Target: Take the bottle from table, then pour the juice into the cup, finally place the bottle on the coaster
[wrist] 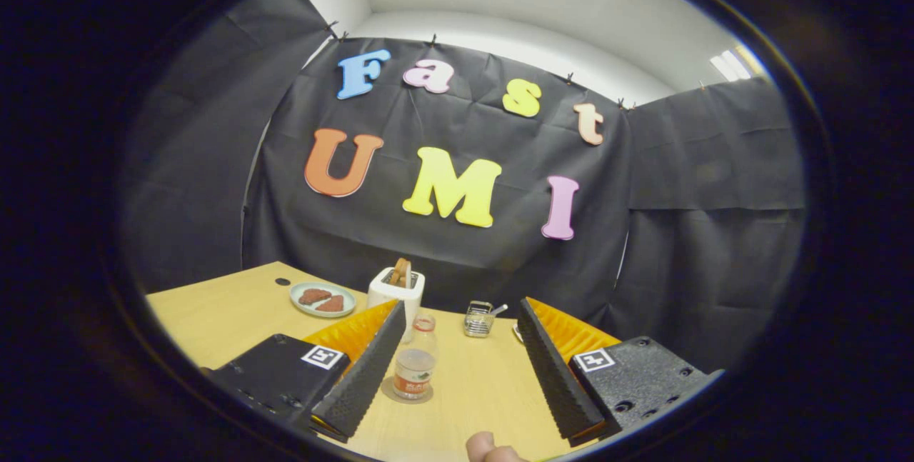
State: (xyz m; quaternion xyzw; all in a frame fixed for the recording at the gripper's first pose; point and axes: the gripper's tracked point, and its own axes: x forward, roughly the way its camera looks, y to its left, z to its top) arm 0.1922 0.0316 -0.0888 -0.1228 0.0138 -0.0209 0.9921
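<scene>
The tongs (457, 369) are seen spread wide apart, with nothing held between the fingers and nothing pressed by either of them. The bottle (415, 369) stands upright on the wooden counter (485, 390), in the gap between the fingers but close to the left one – whether it is brushed by that finger cannot be told. Its cap is on, and a label is wrapped round its lower part. The bottle is set on a round grey coaster (407, 399), whose rim shows around the base.

Farther off, behind the bottle, a white toaster (395, 290) is seen with slices of bread (400, 273) standing up from its slots. To the left of the toaster a pale plate (323, 300) is laid on the counter, with two reddish-brown pieces of food (321, 300) on it. To the right of the toaster, far beyond the fingers, a small wire basket (478, 319) is placed. At the near edge of the counter – between the finger bases – a fingertip of a person's hand (489, 448) is visible.
</scene>
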